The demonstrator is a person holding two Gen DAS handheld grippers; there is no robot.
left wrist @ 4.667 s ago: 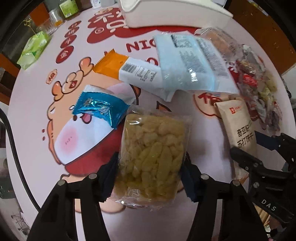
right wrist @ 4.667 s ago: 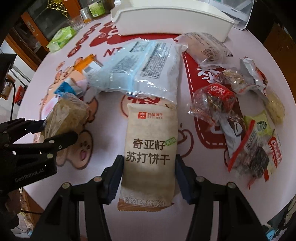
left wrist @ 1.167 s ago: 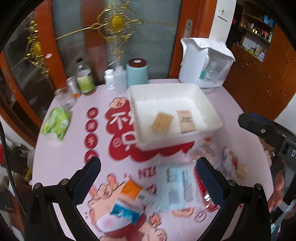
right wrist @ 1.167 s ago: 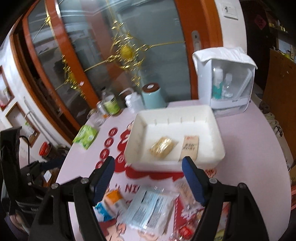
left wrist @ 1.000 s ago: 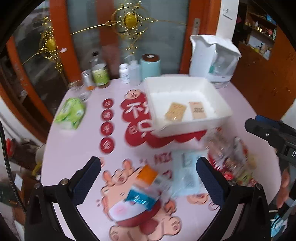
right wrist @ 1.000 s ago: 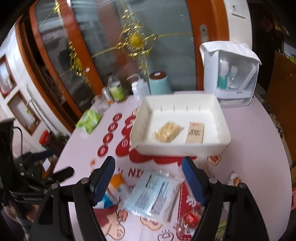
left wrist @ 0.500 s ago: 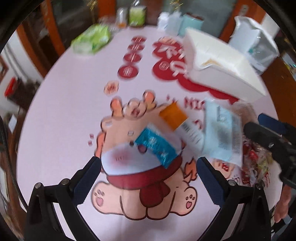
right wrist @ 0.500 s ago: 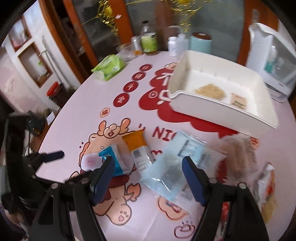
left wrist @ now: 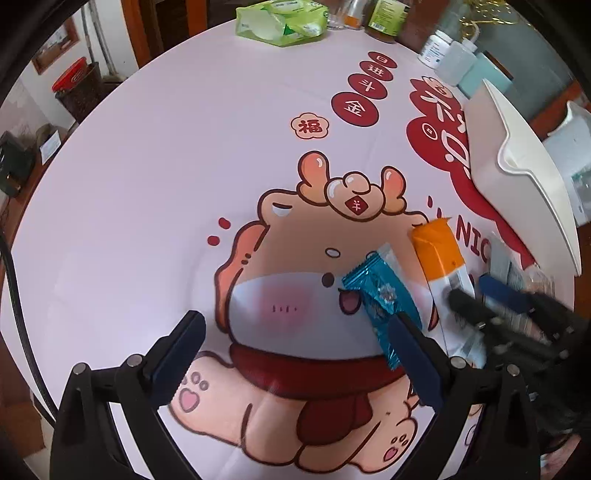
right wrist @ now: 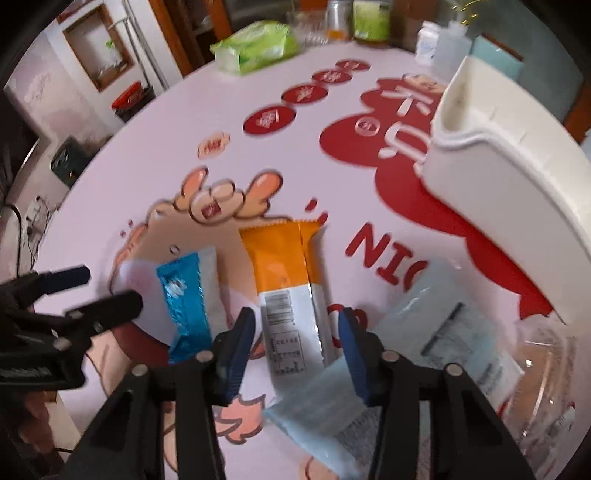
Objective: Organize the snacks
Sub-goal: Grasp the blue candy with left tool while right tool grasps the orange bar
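Note:
A blue foil snack pack (left wrist: 380, 295) lies on the cartoon tablecloth, and an orange-and-white pack (left wrist: 441, 273) lies beside it. My left gripper (left wrist: 299, 354) is open low over the table, its right finger next to the blue pack. My right gripper (right wrist: 295, 343) is open with its fingers either side of the orange-and-white pack (right wrist: 288, 284). The blue pack (right wrist: 188, 295) lies just left of it. The white bin (right wrist: 517, 177) stands at the right.
A pale blue bag (right wrist: 399, 365) and a clear bag (right wrist: 546, 391) lie by the right gripper. A green tissue pack (left wrist: 280, 18) and several bottles (left wrist: 443, 51) stand at the table's far edge.
Both grippers came down from high above the bin to the near table. The left one now sits beside the blue pack. The right one's jaws narrowed and now straddle the orange-and-white pack.

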